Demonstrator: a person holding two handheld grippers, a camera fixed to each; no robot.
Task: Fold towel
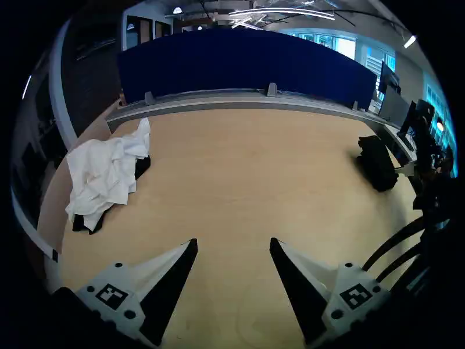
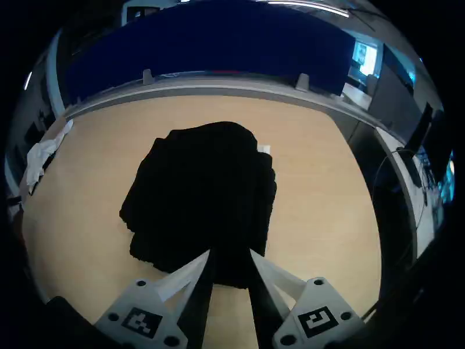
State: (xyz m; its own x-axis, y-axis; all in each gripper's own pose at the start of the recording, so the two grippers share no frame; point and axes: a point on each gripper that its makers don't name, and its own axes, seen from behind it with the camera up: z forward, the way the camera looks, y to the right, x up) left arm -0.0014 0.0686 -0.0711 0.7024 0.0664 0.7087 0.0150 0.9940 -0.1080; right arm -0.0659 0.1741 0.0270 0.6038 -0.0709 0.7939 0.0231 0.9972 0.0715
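A folded black towel (image 2: 203, 198) lies on the wooden table (image 2: 325, 192) in the right gripper view. My right gripper (image 2: 229, 253) is shut on the towel's near edge, with the cloth pinched between its fingers. In the left gripper view the same black towel (image 1: 378, 163) sits far off at the right. There my left gripper (image 1: 232, 241) hangs open over bare table (image 1: 244, 168), holding nothing. A crumpled white towel (image 1: 104, 171) lies at the table's left, on top of a dark cloth (image 1: 87, 224). The white towel (image 2: 40, 154) is also at the far left in the right gripper view.
A blue partition (image 1: 244, 61) with a grey rail (image 1: 232, 100) runs along the table's far edge. Monitors and cables (image 1: 415, 125) stand beyond the right end. Black cables (image 1: 401, 244) curve near my left gripper's right finger.
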